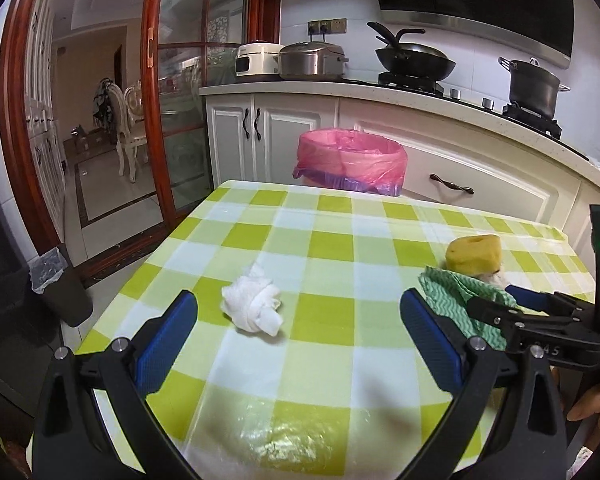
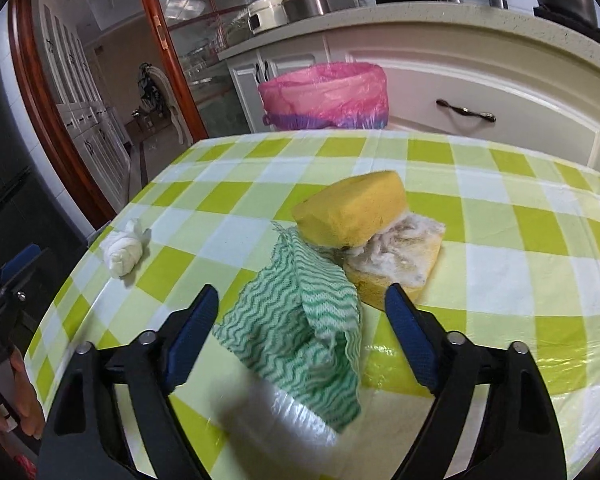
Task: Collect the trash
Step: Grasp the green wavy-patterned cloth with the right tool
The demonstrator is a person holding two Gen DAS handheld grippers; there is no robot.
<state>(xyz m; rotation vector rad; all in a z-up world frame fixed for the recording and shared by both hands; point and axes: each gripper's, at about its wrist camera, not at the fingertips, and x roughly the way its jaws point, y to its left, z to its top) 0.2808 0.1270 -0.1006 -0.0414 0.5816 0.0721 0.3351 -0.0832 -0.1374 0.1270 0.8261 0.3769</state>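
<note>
The left tongs [image 1: 298, 312] stand apart above the checked counter [image 1: 332, 240], nothing between their blue pads. A crumpled white tissue [image 1: 252, 306] lies on the cloth just ahead of them, nearer the left finger and touching neither. The right tongs [image 2: 302, 304] are also apart, with the green wavy-striped cloth [image 2: 300, 332] lying bunched between the fingers; the pads do not seem to press on it, though motion blur at its near edge makes this hard to judge. Just beyond the cloth and touching it sits a yellow sponge [image 2: 348, 208], tilted atop a second, soiled sponge [image 2: 396, 256] with greyish-white matter on it. Well beyond both tongs, past the counter's far edge, stands a bin lined with a pink bag [image 1: 350, 158], before white cabinets [image 1: 260, 124].
</note>
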